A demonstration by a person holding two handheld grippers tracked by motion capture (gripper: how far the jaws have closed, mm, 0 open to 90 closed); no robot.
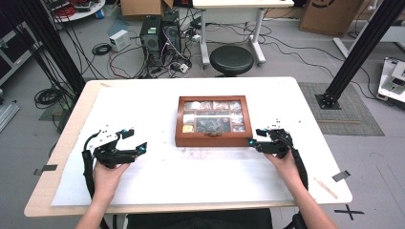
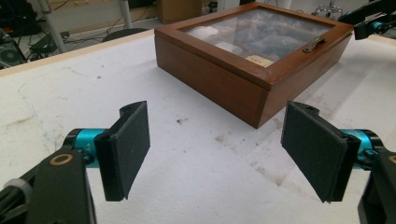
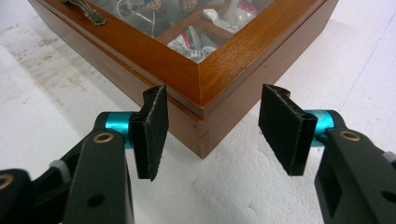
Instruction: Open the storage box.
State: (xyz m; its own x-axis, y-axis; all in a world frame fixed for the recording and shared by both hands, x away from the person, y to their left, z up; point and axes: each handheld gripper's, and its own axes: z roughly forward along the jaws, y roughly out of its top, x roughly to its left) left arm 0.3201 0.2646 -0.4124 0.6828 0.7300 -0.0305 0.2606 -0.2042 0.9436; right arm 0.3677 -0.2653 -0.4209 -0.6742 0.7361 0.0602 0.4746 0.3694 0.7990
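Note:
A wooden box (image 1: 213, 120) with a glass lid and a brass latch (image 2: 314, 43) lies closed in the middle of the table, with small items in compartments under the glass. My right gripper (image 1: 254, 137) is at the box's near right corner. In the right gripper view its jaws (image 3: 219, 135) stand apart on either side of that corner (image 3: 201, 88), and the pads are clear of the wood. My left gripper (image 1: 137, 140) rests left of the box, a short way off. Its jaws (image 2: 217, 149) are wide open over bare table, pointing toward the box (image 2: 243, 70).
A white sheet (image 1: 157, 171) covers most of the tabletop. A black stool (image 1: 232, 59) stands beyond the far edge, with computer towers (image 1: 160, 36) and cables on the floor. Black frame posts (image 1: 353, 52) rise at both sides.

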